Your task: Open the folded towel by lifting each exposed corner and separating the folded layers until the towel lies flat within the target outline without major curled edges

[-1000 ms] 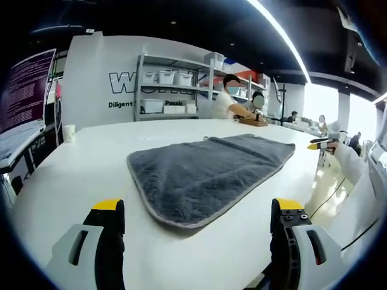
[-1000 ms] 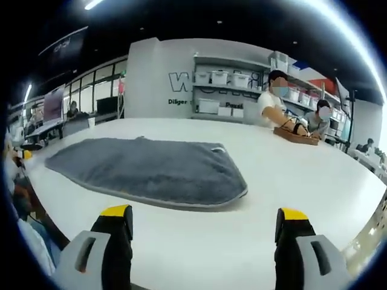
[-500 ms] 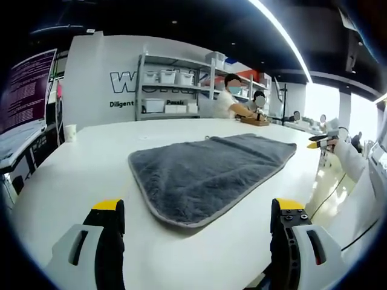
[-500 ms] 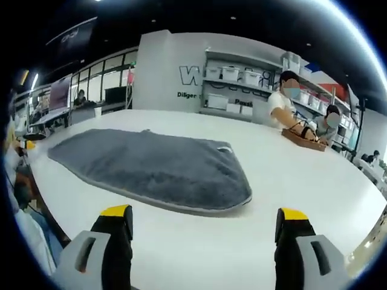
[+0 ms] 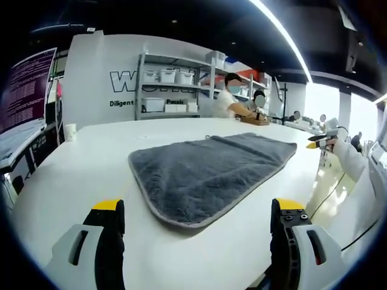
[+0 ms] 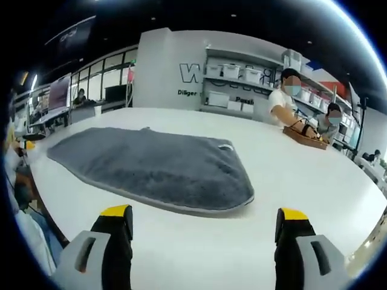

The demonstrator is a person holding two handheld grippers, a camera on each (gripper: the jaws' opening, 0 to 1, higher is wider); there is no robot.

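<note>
The grey towel lies spread on the white bench, a pale hem running round its edge and a small hanging loop at the far side. In the right gripper view the same towel looks flat, its near corner rounded and slightly raised off the surface. No target outline can be made out on the bench.

Over the last second the towel has not shifted; only the right gripper view has drifted a little closer. That suggests the unfolding is largely done, or paused.

The left gripper and right gripper both hover short of the towel, fingers wide apart and empty.

On the back wall, large letters begin "W" and smaller text reads "Diligent"; the rest is hidden by shelving.
</note>
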